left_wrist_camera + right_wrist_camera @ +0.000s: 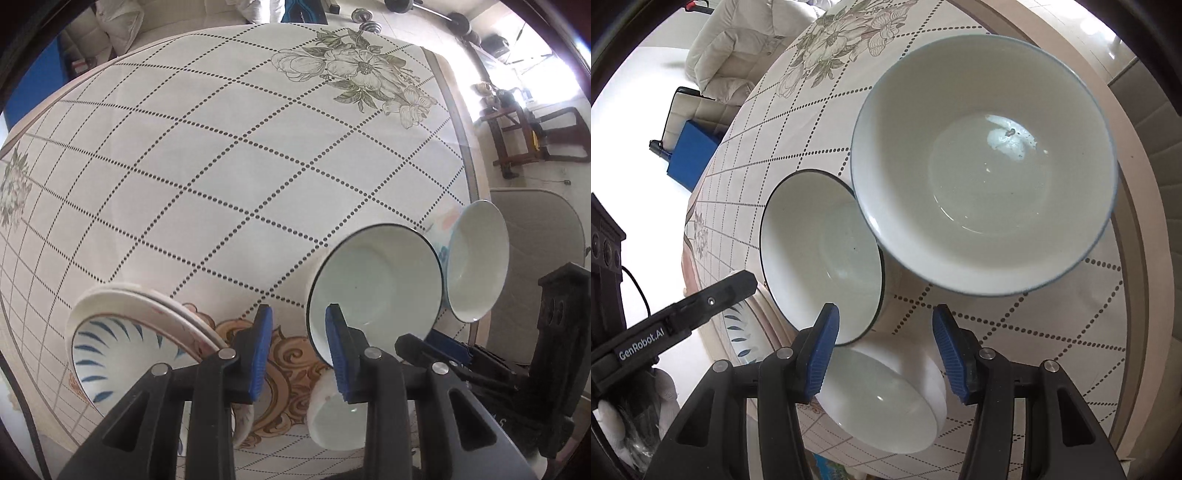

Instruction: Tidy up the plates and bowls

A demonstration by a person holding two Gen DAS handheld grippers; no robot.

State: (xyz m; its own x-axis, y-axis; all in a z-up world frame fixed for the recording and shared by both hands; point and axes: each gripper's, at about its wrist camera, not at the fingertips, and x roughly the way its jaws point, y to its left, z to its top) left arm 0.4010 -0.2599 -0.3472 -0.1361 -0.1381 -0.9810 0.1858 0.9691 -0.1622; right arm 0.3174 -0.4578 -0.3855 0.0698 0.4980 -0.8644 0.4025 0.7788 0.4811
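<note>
A dark-rimmed white bowl stands mid-table. A larger blue-rimmed bowl stands beside it, near the table edge. A small white bowl lies closest to me. A stack of plates with a blue-leaf plate is on the left. My left gripper is open and empty between the plates and the dark-rimmed bowl. My right gripper is open with its fingers either side of the small white bowl.
The round table carries a cloth with dotted diamonds and flower prints. The table edge runs close behind the large bowl. A grey chair stands beyond it. A sofa is across the room.
</note>
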